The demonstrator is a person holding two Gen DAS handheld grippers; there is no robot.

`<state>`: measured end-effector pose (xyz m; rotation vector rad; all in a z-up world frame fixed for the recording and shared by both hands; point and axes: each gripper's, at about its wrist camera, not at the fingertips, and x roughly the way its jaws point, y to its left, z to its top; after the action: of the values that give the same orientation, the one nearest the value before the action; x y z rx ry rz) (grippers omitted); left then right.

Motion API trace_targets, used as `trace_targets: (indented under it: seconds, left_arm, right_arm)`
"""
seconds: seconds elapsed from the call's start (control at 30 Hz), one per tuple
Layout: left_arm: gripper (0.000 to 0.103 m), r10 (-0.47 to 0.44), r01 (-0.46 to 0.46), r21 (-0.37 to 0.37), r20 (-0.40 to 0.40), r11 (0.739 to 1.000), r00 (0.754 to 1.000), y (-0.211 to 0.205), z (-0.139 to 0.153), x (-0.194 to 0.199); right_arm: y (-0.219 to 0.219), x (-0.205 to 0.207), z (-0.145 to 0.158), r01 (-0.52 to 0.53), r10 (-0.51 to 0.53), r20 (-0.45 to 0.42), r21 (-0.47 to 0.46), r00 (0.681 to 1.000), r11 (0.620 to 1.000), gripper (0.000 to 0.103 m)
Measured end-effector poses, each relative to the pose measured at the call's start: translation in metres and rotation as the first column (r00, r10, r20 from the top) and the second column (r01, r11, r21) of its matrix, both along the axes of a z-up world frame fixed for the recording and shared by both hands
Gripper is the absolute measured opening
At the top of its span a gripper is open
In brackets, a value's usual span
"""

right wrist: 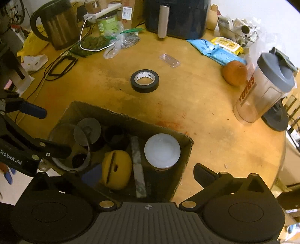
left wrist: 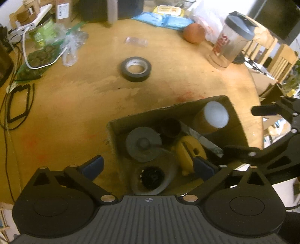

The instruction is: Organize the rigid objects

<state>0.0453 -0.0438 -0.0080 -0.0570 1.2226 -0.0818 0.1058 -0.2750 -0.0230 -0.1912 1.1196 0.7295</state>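
We hold both grippers over the open brown cardboard box (right wrist: 187,150), which holds a yellow rounded plastic object (right wrist: 117,169) and a white-lidded jar (right wrist: 162,153). The left gripper (left wrist: 149,166) and right gripper (right wrist: 144,173) stand wide open, empty. The black ring-shaped tape roll (right wrist: 144,80) lies flat on the round wooden table (right wrist: 206,116), beyond the box, straight ahead; neither hand looks clearly nearer.

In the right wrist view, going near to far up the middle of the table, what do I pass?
Brown cardboard box holding items, then black tape roll, then small clear plastic packet, then dark appliance with a silver handle at the far edge.
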Motion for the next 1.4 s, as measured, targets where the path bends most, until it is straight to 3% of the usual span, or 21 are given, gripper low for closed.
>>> trace_targets:
  seconds: [0.5, 0.7, 0.87, 1.07, 1.27, 1.4]
  left_arm:
    - [0.103, 0.006, -0.011, 0.048, 0.097, 0.999, 0.995, 0.003, 0.008, -0.005]
    - [0.103, 0.004, -0.011, 0.068, 0.091, 0.998, 0.996, 0.006, 0.01, -0.007]
    - [0.103, 0.01, -0.018, 0.075, 0.11, 0.997, 0.994, 0.01, 0.015, -0.008]
    - [0.103, 0.023, -0.035, 0.087, 0.131, 0.996, 0.991, 0.013, 0.02, -0.005]
    - [0.103, 0.03, -0.05, 0.13, 0.148, 0.99, 0.989, 0.018, 0.022, 0.002]
    - [0.103, 0.025, -0.057, 0.163, 0.196, 0.985, 0.98, 0.018, 0.027, 0.007]
  right_arm:
    - [-0.01, 0.004, -0.003, 0.063, -0.062, -0.022, 0.034, 0.998, 0.997, 0.103]
    - [-0.011, 0.006, 0.001, 0.065, -0.065, 0.051, 0.012, 0.997, 0.998, 0.103]
    - [-0.01, 0.003, 0.008, 0.067, -0.066, 0.17, -0.003, 0.983, 0.998, 0.103]
    - [-0.014, 0.017, 0.01, 0.146, -0.147, 0.178, 0.018, 0.973, 0.989, 0.103]
    - [-0.004, 0.021, 0.011, 0.149, -0.113, 0.313, -0.094, 0.943, 0.984, 0.103]
    - [-0.005, 0.028, 0.01, 0.142, -0.115, 0.297, -0.07, 0.948, 0.987, 0.103]
